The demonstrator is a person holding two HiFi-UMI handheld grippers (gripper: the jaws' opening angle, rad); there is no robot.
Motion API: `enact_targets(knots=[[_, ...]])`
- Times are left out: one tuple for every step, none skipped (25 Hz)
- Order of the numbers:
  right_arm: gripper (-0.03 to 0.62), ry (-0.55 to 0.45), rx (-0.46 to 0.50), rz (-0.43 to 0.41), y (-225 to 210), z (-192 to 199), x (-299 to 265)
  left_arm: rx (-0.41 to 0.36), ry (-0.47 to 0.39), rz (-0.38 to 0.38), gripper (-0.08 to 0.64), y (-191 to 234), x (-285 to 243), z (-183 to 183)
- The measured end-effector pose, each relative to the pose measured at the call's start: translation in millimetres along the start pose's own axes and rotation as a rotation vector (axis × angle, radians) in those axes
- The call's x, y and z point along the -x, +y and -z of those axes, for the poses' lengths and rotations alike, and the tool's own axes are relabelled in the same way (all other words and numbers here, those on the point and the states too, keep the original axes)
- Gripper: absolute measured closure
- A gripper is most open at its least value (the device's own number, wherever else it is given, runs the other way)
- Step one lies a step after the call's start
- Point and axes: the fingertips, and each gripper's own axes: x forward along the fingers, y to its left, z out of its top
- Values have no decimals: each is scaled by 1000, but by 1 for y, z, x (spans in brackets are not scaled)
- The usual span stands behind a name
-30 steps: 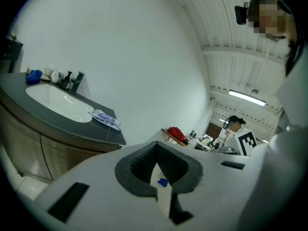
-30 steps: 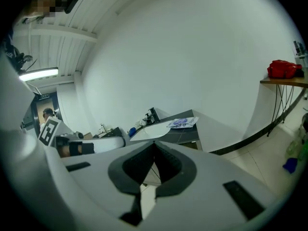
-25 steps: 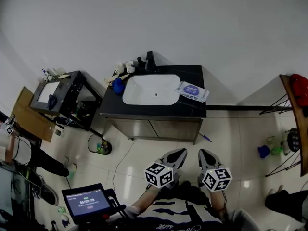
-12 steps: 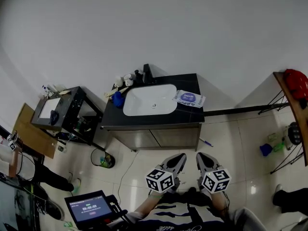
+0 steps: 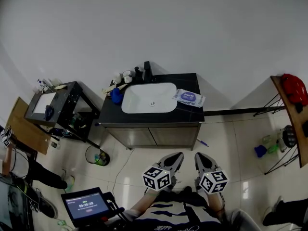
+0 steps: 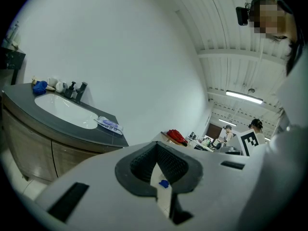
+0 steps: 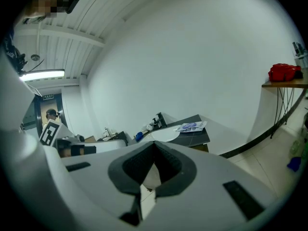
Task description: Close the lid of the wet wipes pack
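The wet wipes pack (image 5: 188, 97) lies flat on the right end of the black vanity counter (image 5: 192, 113), beside the white sink (image 5: 150, 97). It is too small to tell how its lid stands. The same wet wipes pack (image 6: 109, 124) also shows in the left gripper view, and the wet wipes pack (image 7: 190, 126) in the right gripper view, far off in both. My left gripper (image 5: 178, 155) and right gripper (image 5: 198, 156) are held side by side low over the tiled floor, well short of the vanity. Each is shut with nothing in it.
A faucet (image 5: 147, 70), cups and a blue object (image 5: 117, 96) sit on the counter's left. A black side table (image 5: 55, 102) and a bin (image 5: 98, 157) stand left of the vanity. A tablet (image 5: 85, 206) is at bottom left. A wooden shelf (image 5: 291, 119) holding something red runs along the right.
The vanity has shifted a little in the head view, and the pack sits slightly lower than a second ago. Both grippers stay shut and side by side.
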Motion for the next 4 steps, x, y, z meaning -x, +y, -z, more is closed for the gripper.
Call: enact_targets(knots=[[594, 2, 0, 3, 8, -2, -4, 2, 2, 3, 561, 4, 6, -5], [594, 5, 0, 7, 15, -3, -8, 5, 4, 5, 560, 8, 11, -10], [595, 8, 1, 10, 22, -4, -11, 7, 5, 6, 560, 12, 16, -15], [594, 12, 1, 13, 29, -5, -14, 9, 7, 8, 560, 15, 21, -20]])
